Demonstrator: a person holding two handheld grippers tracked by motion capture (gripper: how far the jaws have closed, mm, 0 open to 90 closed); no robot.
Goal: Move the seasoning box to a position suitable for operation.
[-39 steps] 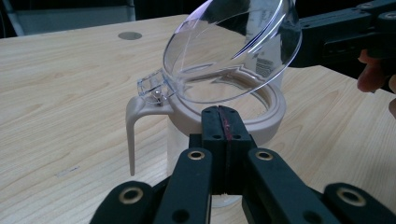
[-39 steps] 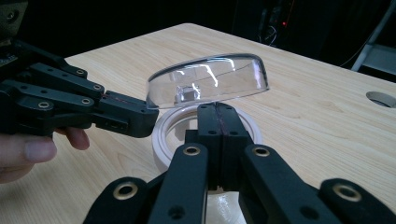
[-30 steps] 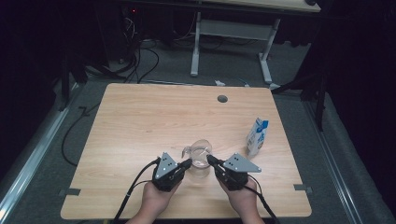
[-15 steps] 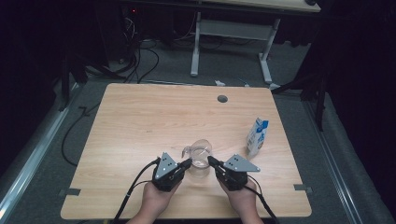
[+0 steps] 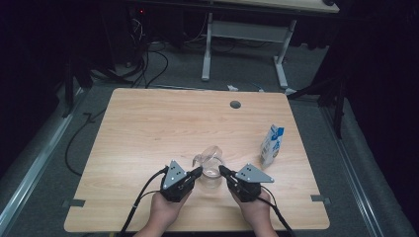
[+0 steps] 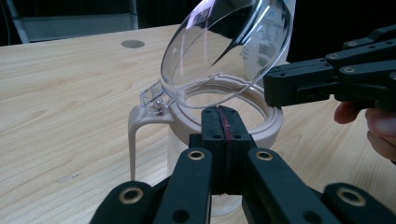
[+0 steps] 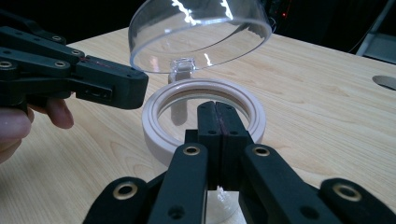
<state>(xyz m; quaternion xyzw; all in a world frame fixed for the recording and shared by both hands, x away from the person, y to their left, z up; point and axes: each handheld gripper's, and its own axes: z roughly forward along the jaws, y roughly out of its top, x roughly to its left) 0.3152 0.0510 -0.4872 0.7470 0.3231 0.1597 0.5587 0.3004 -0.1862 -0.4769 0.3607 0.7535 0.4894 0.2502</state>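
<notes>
While both pairs of jaws stand pressed shut and empty, you hold the left gripper (image 5: 196,172) and the right gripper (image 5: 223,171) on either side of the clear jug (image 5: 209,168), which sits near the front edge of the counter (image 5: 148,128), seen from the high view; a small milk carton (image 5: 272,144) stands well apart to the right. Keep both tips level with the rim so neither tips the jug.

From the left gripper view, your closed jaws point at the near side of the pale rim (image 6: 268,128), while the hinged clear lid (image 6: 229,44) stands tilted up and open above it. Judge the lid as the thing to work: push it gently, not the body.

From the right gripper view, shut jaws sit just before the rim (image 7: 154,126), with the lid (image 7: 201,30) raised beyond. Steady one side while the other nudges.
</notes>
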